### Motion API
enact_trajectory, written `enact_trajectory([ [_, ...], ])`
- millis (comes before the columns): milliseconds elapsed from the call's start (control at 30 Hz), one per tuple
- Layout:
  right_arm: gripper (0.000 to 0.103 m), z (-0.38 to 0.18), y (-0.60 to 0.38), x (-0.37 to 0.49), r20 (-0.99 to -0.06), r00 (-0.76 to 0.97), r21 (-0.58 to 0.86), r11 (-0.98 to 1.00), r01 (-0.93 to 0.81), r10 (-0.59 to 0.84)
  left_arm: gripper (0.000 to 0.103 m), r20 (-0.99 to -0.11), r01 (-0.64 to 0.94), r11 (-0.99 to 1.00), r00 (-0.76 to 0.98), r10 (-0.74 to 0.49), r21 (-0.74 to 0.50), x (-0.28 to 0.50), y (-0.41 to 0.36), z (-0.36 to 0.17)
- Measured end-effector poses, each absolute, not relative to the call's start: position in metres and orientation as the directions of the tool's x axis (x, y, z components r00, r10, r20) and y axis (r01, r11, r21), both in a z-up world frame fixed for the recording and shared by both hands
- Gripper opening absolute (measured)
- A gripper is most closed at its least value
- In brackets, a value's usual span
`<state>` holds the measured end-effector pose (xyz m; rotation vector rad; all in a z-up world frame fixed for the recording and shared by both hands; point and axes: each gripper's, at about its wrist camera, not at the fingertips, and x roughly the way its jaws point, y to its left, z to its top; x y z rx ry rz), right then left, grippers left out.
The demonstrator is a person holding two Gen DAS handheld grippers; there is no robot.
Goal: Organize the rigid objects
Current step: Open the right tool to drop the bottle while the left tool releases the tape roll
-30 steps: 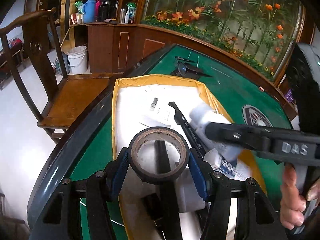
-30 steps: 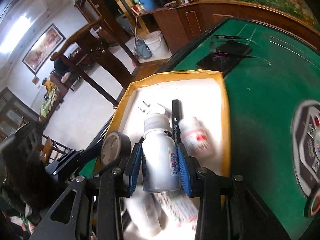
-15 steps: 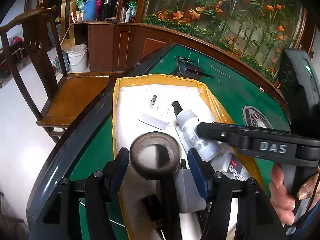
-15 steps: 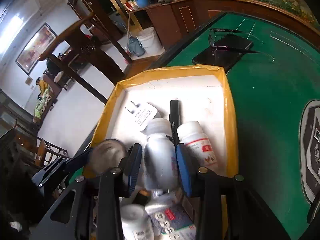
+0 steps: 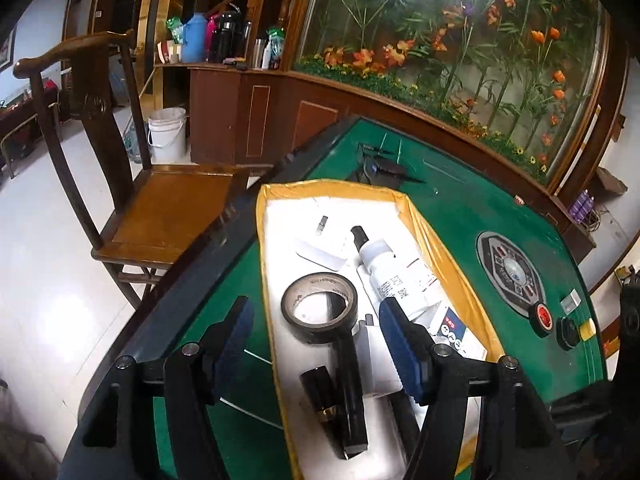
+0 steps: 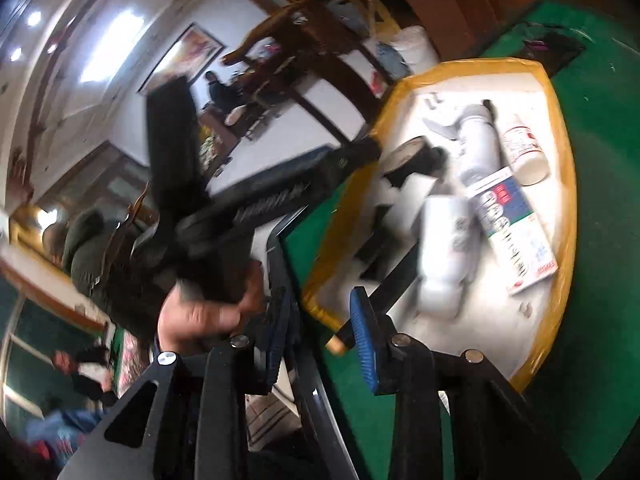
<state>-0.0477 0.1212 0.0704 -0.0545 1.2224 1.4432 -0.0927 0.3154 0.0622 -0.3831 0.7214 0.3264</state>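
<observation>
The left gripper [image 5: 316,344] is opening, empty, above the tape [image 5: 319,307] lying in the tray [image 5: 262,248] beside the bottle [image 5: 394,276]. The right gripper [image 6: 320,344], empty and closing, sits off the tray's near left. Best lift both clear without nudging the contents.

Changes we record: tape roll [image 5: 319,307] released from our left tool [image 5: 320,344], whose jaws are opening, now lying in the yellow tray [image 5: 448,236]; white bottle [image 6: 478,146] dropped there by our emptied right tool [image 6: 320,344], jaws closing.
</observation>
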Motion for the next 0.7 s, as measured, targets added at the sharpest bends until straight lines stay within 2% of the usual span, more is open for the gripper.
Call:
enact_trajectory([
  [133, 0.032, 0.061, 0.123, -0.066, -0.579, -0.470, 0.699, 0.109, -0.707, 0.667, 0.069, -0.678, -0.422, 0.877, 0.716, 0.167, -0.229, -0.100, 0.317, 0.068],
  [233, 0.032, 0.049, 0.134, -0.082, -0.595, -0.526, 0.699, 0.068, -0.712, 0.608, 0.069, -0.677, -0.414, 0.883, 0.717, 0.165, -0.223, -0.103, 0.313, 0.070],
  [333, 0.031, 0.041, 0.138, -0.066, -0.638, -0.406, 0.644, 0.165, -0.747, 0.654, 0.069, -0.676, -0.408, 0.886, 0.719, 0.162, -0.222, -0.105, 0.309, 0.072],
  [467, 0.031, 0.039, 0.125, -0.028, -0.522, -0.413, 0.758, 0.185, -0.625, 0.746, 0.069, -0.675, -0.397, 0.894, 0.720, 0.164, -0.206, -0.106, 0.302, 0.076],
  [600, 0.031, 0.058, 0.098, -0.024, -0.524, -0.345, 0.709, 0.174, -0.683, 0.779, 0.069, -0.675, -0.373, 0.906, 0.723, 0.148, -0.201, -0.104, 0.290, 0.078],
  [700, 0.033, 0.067, 0.057, 0.002, -0.513, -0.228, 0.685, 0.235, -0.690, 0.827, 0.069, -0.675, -0.335, 0.922, 0.727, 0.122, -0.194, -0.101, 0.272, 0.080],
])
